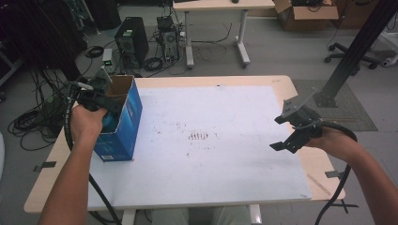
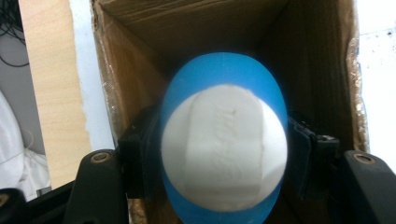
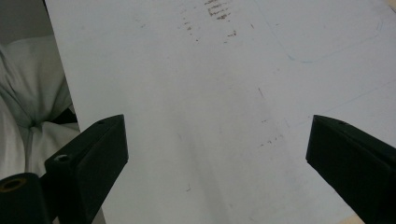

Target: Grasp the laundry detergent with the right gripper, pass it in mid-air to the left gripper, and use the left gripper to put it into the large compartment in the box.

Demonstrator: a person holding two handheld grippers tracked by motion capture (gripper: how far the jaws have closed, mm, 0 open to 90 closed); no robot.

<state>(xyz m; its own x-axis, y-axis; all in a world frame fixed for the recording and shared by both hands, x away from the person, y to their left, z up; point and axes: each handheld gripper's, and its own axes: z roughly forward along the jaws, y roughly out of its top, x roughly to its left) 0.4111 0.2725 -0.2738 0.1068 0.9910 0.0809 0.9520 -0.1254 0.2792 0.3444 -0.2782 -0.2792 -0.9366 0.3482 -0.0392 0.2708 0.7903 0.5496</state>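
Faintly embossed, unreadable lettering marks the white-capped blue object (image 2: 224, 140); left gripper (image 2: 224, 158) clamps it.

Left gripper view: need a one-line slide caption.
Left gripper clamps a blue-and-white rounded object at the mouth of an open cardboard box.

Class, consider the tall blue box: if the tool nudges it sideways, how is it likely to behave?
The blue box stands tall on a narrow base, so it would probably tip rather than slide. Its open cardboard walls look thin, so likely light and easily dented. The left tool grips a blue-and-white object at its mouth.
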